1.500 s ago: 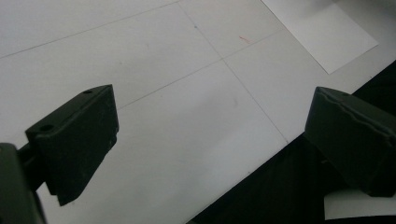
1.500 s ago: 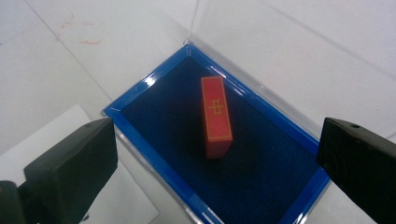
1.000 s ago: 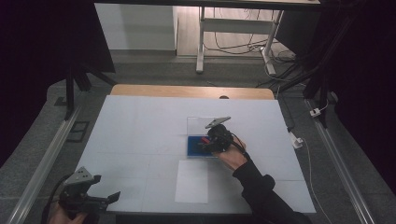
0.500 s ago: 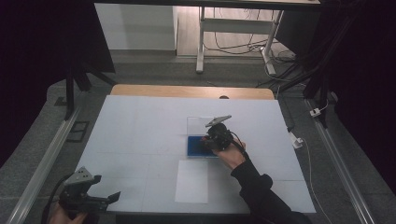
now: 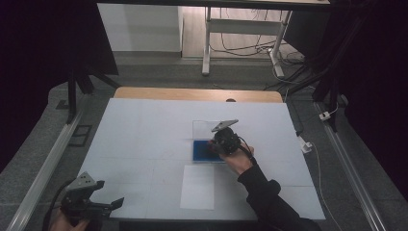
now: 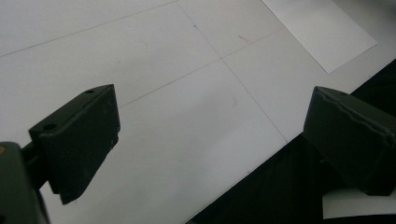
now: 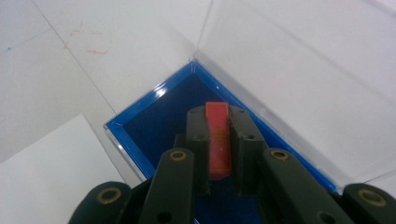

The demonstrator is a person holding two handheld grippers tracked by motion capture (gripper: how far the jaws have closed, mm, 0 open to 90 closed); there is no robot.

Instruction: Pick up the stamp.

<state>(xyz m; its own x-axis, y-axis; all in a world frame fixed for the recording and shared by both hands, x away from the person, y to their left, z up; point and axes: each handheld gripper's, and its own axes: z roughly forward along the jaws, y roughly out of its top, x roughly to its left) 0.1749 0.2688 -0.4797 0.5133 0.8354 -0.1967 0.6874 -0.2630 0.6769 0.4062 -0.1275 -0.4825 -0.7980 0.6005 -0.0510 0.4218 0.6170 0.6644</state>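
The right tool has just closed its jaws, and now a small red block is clamped tight between them. The block stands on its thin edge, right in the gap, with its top poking out past the jaw tips. It sits inside a blue box whose clear lid is flipped open. The box lies near the middle of the table, a bit toward the right edge, with a white sheet of paper just nearer the front edge. This looks like the picking-up step. Next, the block probably needs a straight lift out of the box, without bumping its walls or lid. The left tool waits at the front left corner of the table, its jaws wide apart with nothing in them.
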